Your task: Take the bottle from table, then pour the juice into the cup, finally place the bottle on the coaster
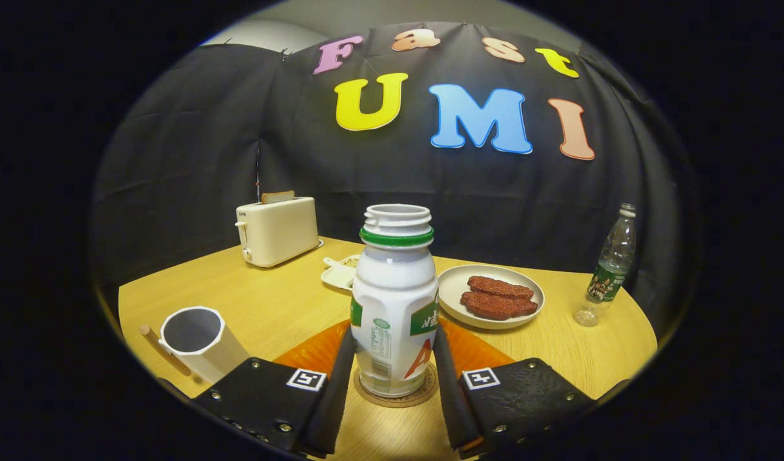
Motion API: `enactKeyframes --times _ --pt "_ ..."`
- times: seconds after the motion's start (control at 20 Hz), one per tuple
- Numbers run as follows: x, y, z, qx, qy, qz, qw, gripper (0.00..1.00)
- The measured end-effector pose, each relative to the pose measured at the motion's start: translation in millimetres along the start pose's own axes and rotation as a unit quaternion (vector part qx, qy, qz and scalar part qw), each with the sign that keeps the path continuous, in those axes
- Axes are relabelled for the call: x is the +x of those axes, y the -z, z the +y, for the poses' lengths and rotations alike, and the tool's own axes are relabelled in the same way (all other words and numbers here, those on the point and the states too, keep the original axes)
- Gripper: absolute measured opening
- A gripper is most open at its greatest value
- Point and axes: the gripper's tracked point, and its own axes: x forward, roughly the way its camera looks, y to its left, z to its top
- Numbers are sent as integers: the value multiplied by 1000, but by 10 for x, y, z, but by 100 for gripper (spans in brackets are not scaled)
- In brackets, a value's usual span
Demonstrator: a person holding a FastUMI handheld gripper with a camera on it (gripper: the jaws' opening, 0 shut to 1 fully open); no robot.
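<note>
My gripper [395, 371] sits low over the table [270, 301], its two fingers flanking the bottle [394, 307] on either side. Both fingers [336, 384] lie close against the lower body of the bottle; I cannot tell whether they press on it or stand just off it, so the grip itself is not confirmed. The bottle stands upright between my fingers, uncapped, white with a green ring under its open mouth. Its base rests on the round coaster [397, 398], whose rim shows around the foot of the bottle. Beneath and beyond the coaster, just ahead of my fingers, lies an orange mat [472, 349].

The cup [200, 339], white and many-sided, stands to the left of my left finger, tilted in this view with its open mouth showing; what is inside I cannot tell.

Beyond the bottle to the right sits a plate [453, 291] bearing two brown slices [498, 298]. Further right, well apart, stands a clear water bottle [610, 266]. Beyond to the left stands a cream toaster [278, 230] with a slice in its slot, and a small white tray [339, 272] lies between toaster and plate
</note>
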Motion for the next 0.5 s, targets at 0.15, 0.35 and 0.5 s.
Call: enactKeyframes --times 0.15,0.35,0.5 --pt "5 5 6 -6 -1 0 1000 63" --pt "22 1 -96 5 0 -6 1000 63" --pt "24 1 -98 3 0 -8 1000 66"
